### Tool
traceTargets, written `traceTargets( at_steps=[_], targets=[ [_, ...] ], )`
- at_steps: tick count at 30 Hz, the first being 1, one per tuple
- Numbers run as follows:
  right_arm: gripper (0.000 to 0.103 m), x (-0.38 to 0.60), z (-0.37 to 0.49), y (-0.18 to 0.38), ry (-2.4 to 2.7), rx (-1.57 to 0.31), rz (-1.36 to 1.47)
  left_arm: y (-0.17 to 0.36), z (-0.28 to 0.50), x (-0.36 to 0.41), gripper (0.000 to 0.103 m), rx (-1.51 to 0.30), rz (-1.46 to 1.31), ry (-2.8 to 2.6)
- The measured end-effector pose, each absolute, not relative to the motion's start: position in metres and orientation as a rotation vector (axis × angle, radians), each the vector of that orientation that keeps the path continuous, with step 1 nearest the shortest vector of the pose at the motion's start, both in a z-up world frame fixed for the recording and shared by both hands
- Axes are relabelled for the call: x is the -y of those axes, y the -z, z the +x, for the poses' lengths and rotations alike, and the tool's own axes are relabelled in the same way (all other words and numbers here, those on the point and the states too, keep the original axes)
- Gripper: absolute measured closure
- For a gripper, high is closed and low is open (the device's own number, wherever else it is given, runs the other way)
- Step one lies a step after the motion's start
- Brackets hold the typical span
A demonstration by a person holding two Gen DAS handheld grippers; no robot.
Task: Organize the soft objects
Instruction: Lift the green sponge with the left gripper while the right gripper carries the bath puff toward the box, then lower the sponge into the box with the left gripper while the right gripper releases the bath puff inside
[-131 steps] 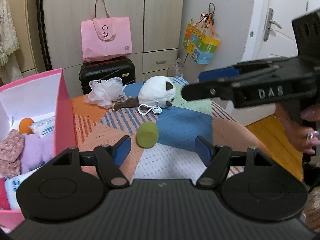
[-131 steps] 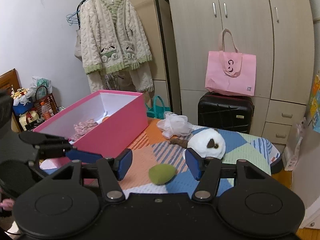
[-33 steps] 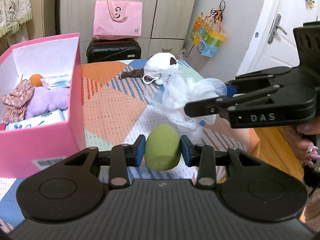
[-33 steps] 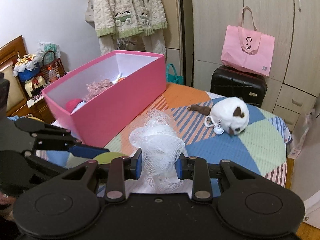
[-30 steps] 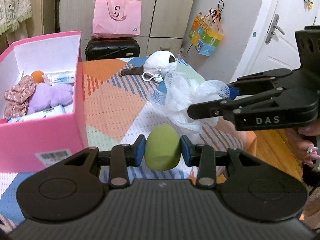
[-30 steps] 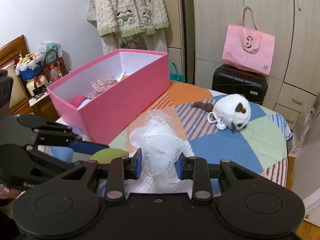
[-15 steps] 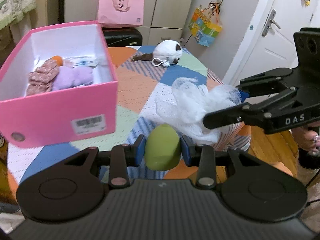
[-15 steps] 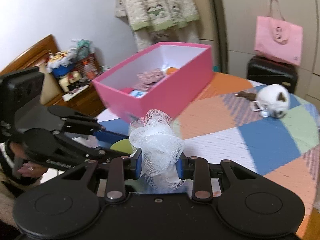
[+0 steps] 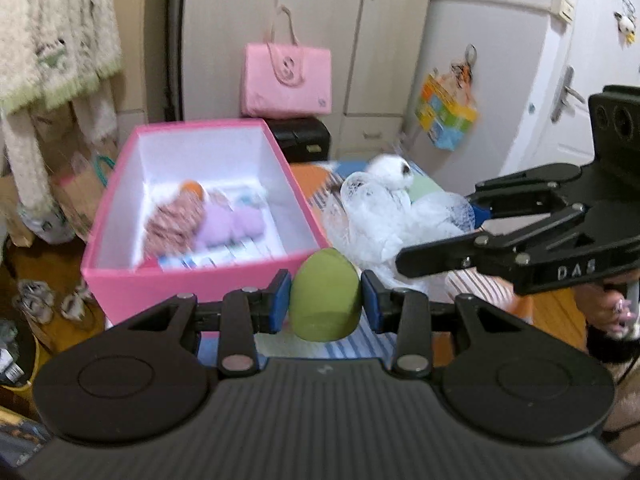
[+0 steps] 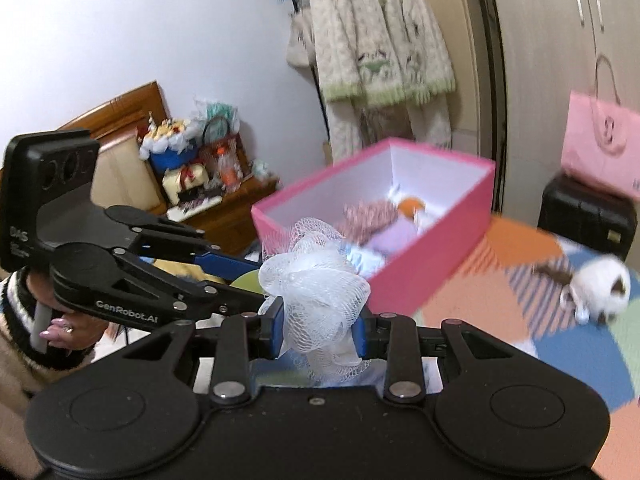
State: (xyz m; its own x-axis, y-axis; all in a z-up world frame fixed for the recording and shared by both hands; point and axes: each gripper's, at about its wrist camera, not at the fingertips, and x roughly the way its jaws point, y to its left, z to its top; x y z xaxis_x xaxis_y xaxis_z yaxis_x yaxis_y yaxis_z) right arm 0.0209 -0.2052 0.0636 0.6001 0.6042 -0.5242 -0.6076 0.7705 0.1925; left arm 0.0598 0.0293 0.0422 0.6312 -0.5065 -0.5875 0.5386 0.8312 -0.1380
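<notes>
Both loads have been carried from the bedspread up to the pink box [image 9: 208, 280] — left gripper [image 9: 325, 306] clamped on the green sponge [image 9: 324, 296], just short of its near wall; right gripper [image 10: 318, 330] clamped on the white mesh puff [image 10: 316, 280], beside that wall; release into the box judged next.

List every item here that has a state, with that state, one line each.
left gripper: shut on the green sponge
green sponge: held in the air near the box
right gripper: shut on the white mesh pouf
white mesh pouf: held, bunched
pink box: open, partly filled
white plush toy: lying on the quilt
wardrobe doors: closed
</notes>
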Motion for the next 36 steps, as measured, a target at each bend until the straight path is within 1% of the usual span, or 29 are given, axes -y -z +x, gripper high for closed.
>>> traceTargets(
  at_steps=[4,8,12,19,22,23,27,33,36],
  targets=[
    [0.065,0.188,0.043,-0.074,-0.718,-0.564,-0.042,-0.052,0.082,-0.034,0.066,-0.631,0.096,0.539],
    [0.065,0.171,0.076,-0.08,-0.706,-0.565,-0.054,-0.054,0.11,-0.044,0.066,-0.637,0.086,0.499],
    [0.065,0.16,0.111,-0.077,-0.696,-0.599,-0.05,-0.043,0.141,-0.046,0.066,-0.657,0.119,0.438],
    [0.065,0.144,0.165,-0.054,-0.661,-0.73,-0.077,-0.018,0.186,-0.044,0.066,-0.743,0.144,0.438],
    [0.064,0.135,0.176,-0.045,-0.636,-0.754,-0.132,-0.008,0.204,-0.044,0.066,-0.791,0.135,0.438],
    [0.062,0.133,0.179,-0.043,-0.623,-0.76,-0.147,-0.005,0.207,-0.043,0.066,-0.803,0.133,0.439],
    [0.06,0.126,0.19,-0.037,-0.586,-0.786,-0.211,0.006,0.22,-0.045,0.066,-0.858,0.108,0.45],
    [0.06,0.123,0.195,-0.033,-0.584,-0.806,-0.234,0.011,0.22,-0.045,0.066,-0.872,0.114,0.458],
    [0.059,0.122,0.197,-0.032,-0.575,-0.81,-0.251,0.013,0.224,-0.048,0.06,-0.886,0.1,0.448]
  ],
)
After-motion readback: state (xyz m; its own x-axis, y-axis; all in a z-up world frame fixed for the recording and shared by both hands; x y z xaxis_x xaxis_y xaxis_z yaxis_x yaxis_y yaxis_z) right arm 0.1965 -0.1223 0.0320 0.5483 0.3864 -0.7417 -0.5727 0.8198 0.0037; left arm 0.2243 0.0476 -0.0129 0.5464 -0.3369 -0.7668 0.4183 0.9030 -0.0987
